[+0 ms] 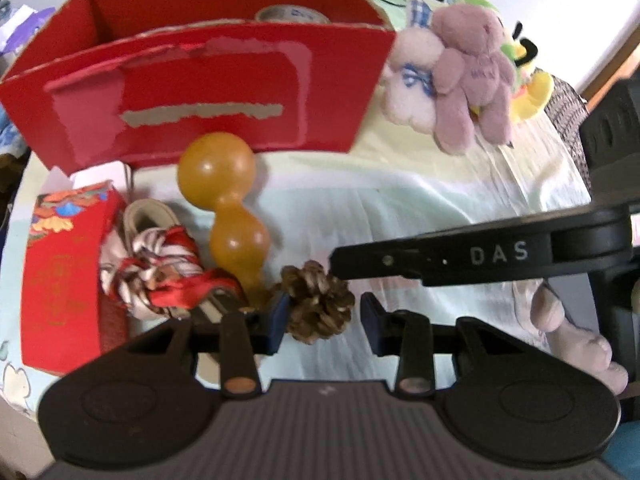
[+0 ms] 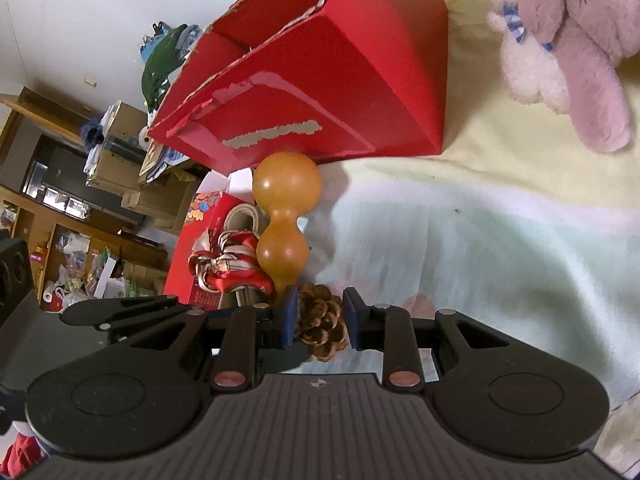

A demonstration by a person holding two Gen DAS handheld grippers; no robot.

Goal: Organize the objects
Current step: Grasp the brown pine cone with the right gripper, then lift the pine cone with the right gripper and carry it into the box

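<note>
Pine cone (image 1: pixel 318 304) lying on the pale sheet (image 1: pixel 400 208), just in front of the tan gourd (image 1: pixel 228 200) and between the parted fingers of both tools. Left gripper (image 1: pixel 325 318) open around it, left pad touching or nearly so, right pad clear of the scales; nothing clamped yet. Right gripper (image 2: pixel 319 318) likewise open and straddling the same pine cone (image 2: pixel 322 328), small gaps on both sides. Red cardboard box (image 1: pixel 200 92) standing behind the gourd, so far holding only a roll of tape (image 1: pixel 294 14) as far as visible. Probably early in the tidying: gourd, knotted red-and-white scarf (image 1: pixel 160 268), small red carton (image 1: pixel 60 272) and plush toys (image 1: pixel 468 76) all outside the box, waiting to be sorted.
</note>
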